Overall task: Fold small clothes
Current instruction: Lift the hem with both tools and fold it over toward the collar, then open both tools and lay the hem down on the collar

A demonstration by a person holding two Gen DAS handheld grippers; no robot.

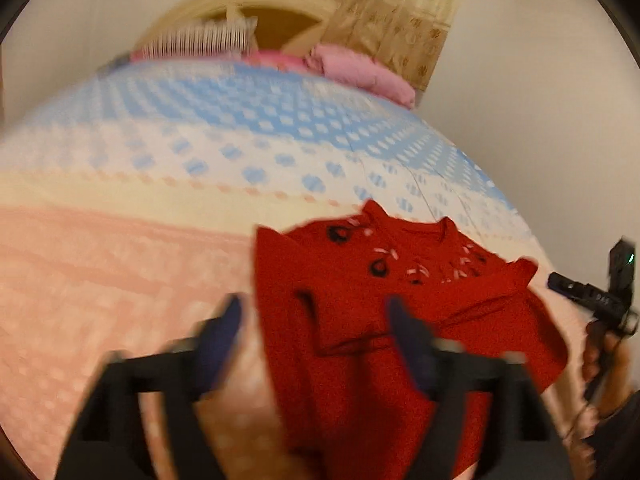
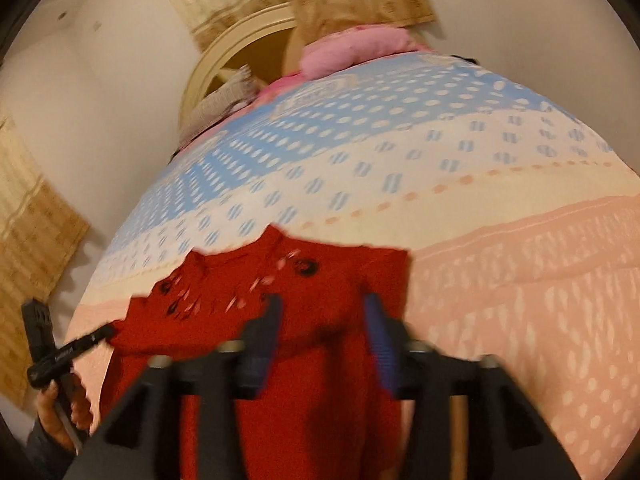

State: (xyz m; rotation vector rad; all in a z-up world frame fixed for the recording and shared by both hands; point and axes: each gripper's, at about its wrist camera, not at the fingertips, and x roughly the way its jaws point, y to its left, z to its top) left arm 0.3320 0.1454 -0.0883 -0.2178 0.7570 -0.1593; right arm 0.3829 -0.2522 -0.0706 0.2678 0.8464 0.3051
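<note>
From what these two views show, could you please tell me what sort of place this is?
Most likely a bedroom: a bed with a dotted blue-and-peach bedspread, a pink pillow against a cream headboard, and a red garment lying on top.

Red garment (image 1: 360, 308), small, knit-looking, with black round motifs and short white dashes across its upper part. It lies spread on the bed (image 1: 120, 280), over the peach band of the cover; its top edge reaches the cream strip. Folds and creases cross its middle. Pictures blurred; finer detail unreadable.
</note>
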